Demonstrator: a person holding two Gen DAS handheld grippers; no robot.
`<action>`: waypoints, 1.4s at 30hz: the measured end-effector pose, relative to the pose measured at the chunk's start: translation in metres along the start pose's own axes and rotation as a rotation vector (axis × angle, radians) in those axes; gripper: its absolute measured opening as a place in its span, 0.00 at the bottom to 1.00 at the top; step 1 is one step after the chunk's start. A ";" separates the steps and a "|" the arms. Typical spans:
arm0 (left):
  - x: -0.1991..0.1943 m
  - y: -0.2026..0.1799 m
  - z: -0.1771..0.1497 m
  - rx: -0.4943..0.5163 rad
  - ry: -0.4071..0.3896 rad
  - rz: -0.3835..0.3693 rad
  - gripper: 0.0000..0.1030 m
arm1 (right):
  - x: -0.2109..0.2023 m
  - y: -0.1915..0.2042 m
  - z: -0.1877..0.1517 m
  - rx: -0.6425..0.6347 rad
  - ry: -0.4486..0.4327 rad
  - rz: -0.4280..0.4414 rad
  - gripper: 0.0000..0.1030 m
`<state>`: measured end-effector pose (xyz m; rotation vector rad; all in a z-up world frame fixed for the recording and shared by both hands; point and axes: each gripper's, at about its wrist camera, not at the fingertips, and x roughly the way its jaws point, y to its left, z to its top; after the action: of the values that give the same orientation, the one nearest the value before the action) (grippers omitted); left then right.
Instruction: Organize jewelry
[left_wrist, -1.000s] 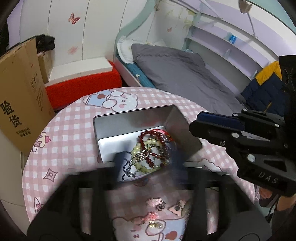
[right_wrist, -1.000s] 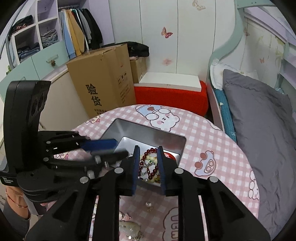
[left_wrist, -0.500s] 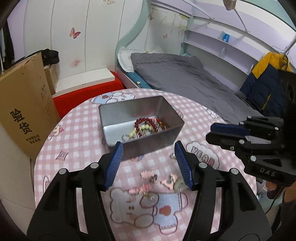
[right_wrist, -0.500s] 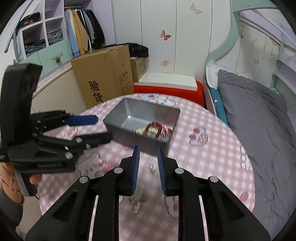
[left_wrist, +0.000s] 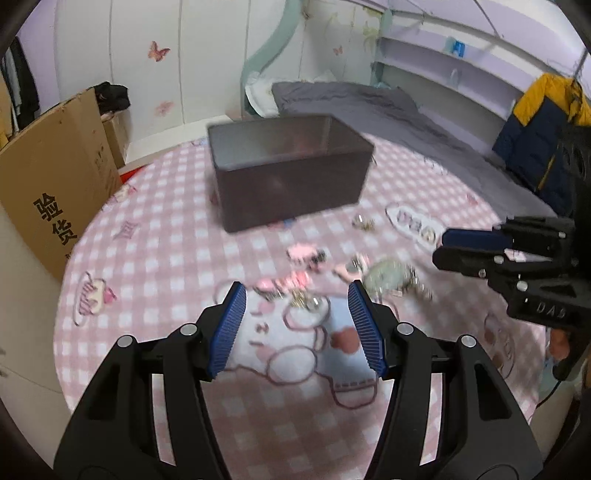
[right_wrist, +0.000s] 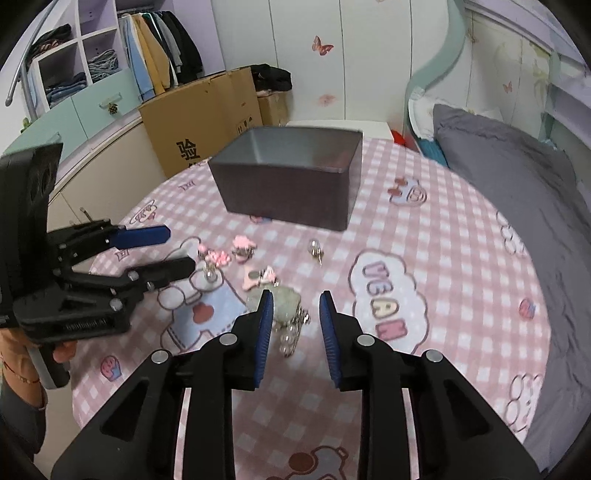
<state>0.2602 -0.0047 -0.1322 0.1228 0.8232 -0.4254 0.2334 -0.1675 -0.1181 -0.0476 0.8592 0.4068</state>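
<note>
Left wrist view is motion-blurred: the loose trinkets on the tablecloth smear into pale shapes, types unreadable. The metal box walls hide its contents in both views. The cardboard carton is cut off at left.

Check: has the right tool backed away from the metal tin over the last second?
Yes. The right tool has pulled back from over the metal tin and now hovers open over loose jewelry nearer the table edge.
</note>
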 end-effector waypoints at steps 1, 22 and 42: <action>0.000 -0.003 -0.003 0.004 0.000 0.005 0.56 | 0.001 0.000 -0.002 0.001 0.000 -0.005 0.24; 0.027 -0.019 -0.007 0.047 0.061 0.020 0.13 | 0.009 -0.008 -0.011 0.020 -0.003 0.012 0.29; -0.004 0.023 -0.012 -0.061 -0.008 -0.088 0.11 | 0.062 0.038 0.015 -0.123 0.039 -0.023 0.44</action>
<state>0.2591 0.0207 -0.1389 0.0288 0.8353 -0.4825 0.2665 -0.1092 -0.1499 -0.1797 0.8700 0.4378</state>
